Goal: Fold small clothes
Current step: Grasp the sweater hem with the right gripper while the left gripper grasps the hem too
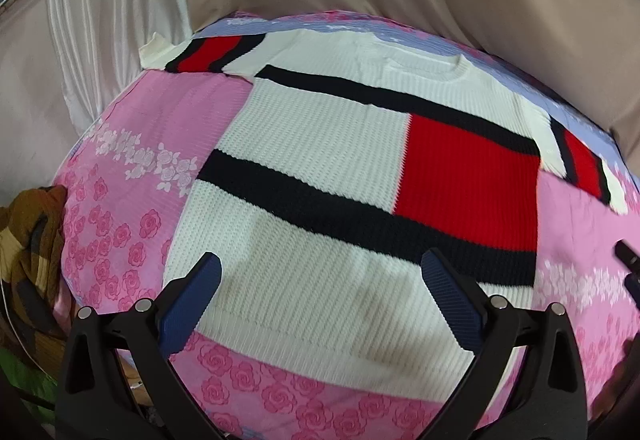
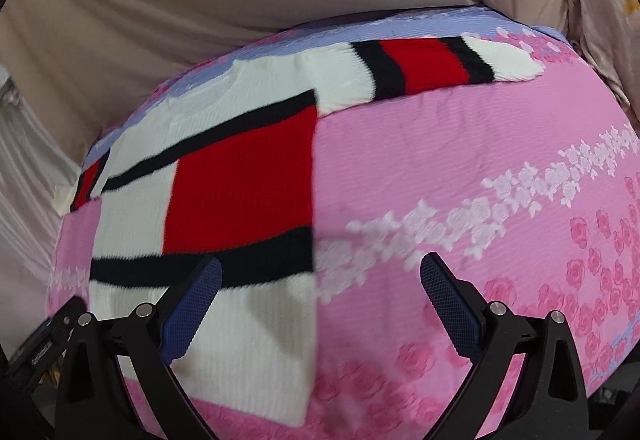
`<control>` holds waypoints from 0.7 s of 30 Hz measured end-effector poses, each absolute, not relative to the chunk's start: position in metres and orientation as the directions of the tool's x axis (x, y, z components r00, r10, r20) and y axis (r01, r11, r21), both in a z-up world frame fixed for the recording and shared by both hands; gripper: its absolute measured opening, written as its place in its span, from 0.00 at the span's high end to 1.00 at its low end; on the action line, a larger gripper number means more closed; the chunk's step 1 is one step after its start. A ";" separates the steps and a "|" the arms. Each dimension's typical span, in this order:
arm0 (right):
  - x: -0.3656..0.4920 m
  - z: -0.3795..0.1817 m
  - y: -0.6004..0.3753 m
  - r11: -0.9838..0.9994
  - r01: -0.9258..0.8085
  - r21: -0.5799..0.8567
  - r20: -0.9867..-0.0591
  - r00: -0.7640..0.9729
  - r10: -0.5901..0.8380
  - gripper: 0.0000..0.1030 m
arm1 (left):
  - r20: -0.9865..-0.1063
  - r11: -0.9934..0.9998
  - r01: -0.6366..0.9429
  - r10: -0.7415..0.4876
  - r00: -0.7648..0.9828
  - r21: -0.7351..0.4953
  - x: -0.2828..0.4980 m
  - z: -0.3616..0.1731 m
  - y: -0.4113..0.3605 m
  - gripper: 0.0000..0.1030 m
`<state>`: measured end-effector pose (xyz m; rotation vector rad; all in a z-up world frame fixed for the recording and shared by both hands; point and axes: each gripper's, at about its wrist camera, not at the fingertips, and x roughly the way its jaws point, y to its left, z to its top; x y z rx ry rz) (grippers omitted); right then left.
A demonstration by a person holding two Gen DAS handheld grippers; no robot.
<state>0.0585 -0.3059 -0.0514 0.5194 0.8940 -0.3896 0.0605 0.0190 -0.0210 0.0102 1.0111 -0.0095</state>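
Covering a table backed by beige curtains, a pink rose-print cloth [image 1: 132, 143] serves as the folding surface for a white knit sweater [image 1: 320, 143] with black bands and a red block, lying flat, front up, both sleeves spread wide, apparently laid out ready for a first fold. Bare cloth lies open on both sides of it and past its hem. The left gripper [image 1: 320, 272] hovers above the hem, jaws wide apart and empty; the right gripper [image 2: 320, 276] straddles the sweater's right side edge, equally open, holding nothing
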 end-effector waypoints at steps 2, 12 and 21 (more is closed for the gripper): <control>0.069 -0.053 -0.356 0.784 0.557 0.274 -0.797 0.588 -0.138 0.05 | -0.845 1.000 -0.009 0.012 0.535 0.008 0.071 -0.024 0.020 0.05; 0.138 -0.125 -0.597 0.544 0.763 0.348 -0.816 0.533 -0.225 0.18 | -0.834 0.997 -0.058 0.071 0.547 0.047 0.114 -0.048 0.004 0.06; 0.192 -0.107 -0.589 0.584 0.686 0.434 -0.749 0.635 -0.189 0.86 | -0.843 0.997 -0.066 0.067 0.533 0.037 0.134 -0.052 0.012 0.06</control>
